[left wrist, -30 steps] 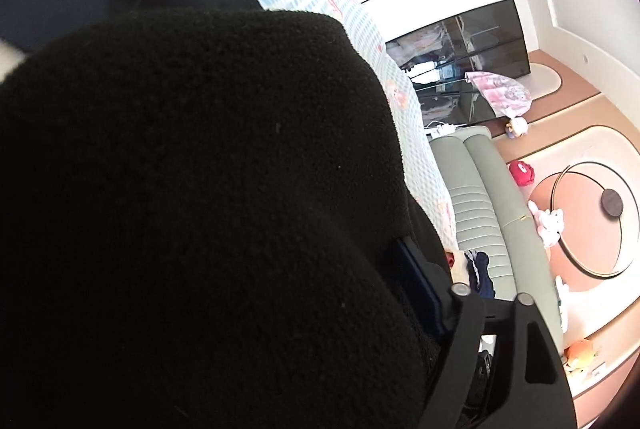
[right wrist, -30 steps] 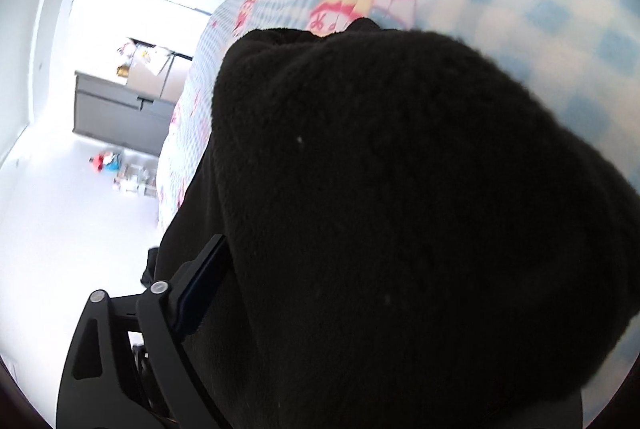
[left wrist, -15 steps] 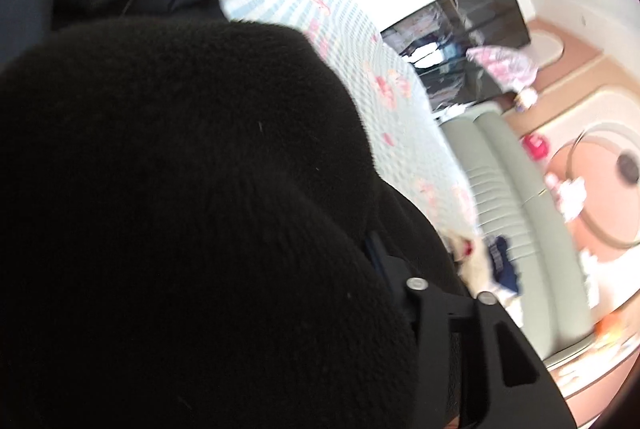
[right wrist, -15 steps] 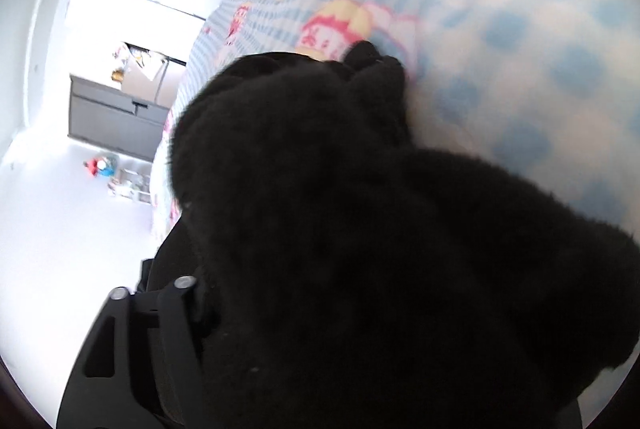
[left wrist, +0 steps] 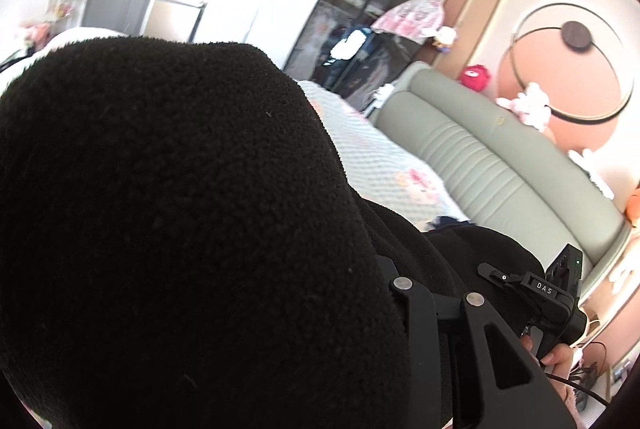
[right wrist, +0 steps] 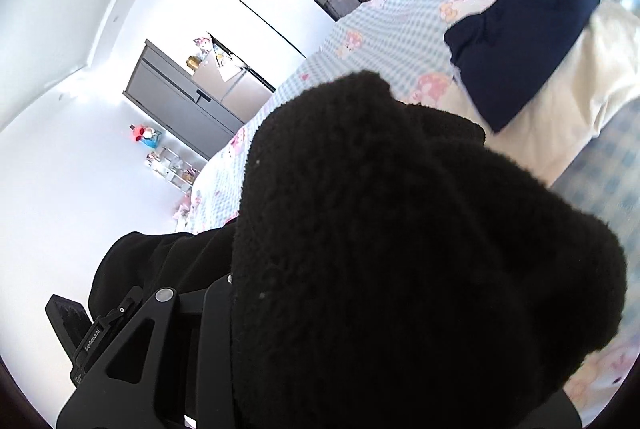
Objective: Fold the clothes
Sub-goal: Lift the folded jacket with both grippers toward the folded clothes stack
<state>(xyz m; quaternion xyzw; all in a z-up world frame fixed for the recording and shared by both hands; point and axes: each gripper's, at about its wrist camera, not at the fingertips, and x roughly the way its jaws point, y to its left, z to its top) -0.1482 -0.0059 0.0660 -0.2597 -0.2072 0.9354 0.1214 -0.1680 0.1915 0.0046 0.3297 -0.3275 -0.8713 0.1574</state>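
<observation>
Filling most of the left wrist view, the black fleece garment (left wrist: pixel 172 213) bulges over the left gripper (left wrist: pixel 384 269), whose jaws have just been closing and now bite into the fleece. Right of that mass, this view alone shows the grey-green padded headboard (left wrist: pixel 480 169), a round wall lamp (left wrist: pixel 572 69) and the right gripper's body (left wrist: pixel 556 301) with a hand (left wrist: pixel 556 357) on it. The right wrist view instead gives a white wall at left, a grey cabinet (right wrist: pixel 180 101), then the checked blue bedspread (right wrist: pixel 360 41) with a navy garment (right wrist: pixel 520 45) lying on a cream one (right wrist: pixel 560 101). There the right gripper (right wrist: pixel 248 293) has also just been closing and clamps the same fleece, which hangs above the bedspread. Open bedspread lies between the fleece's upper edge and the navy garment.
</observation>
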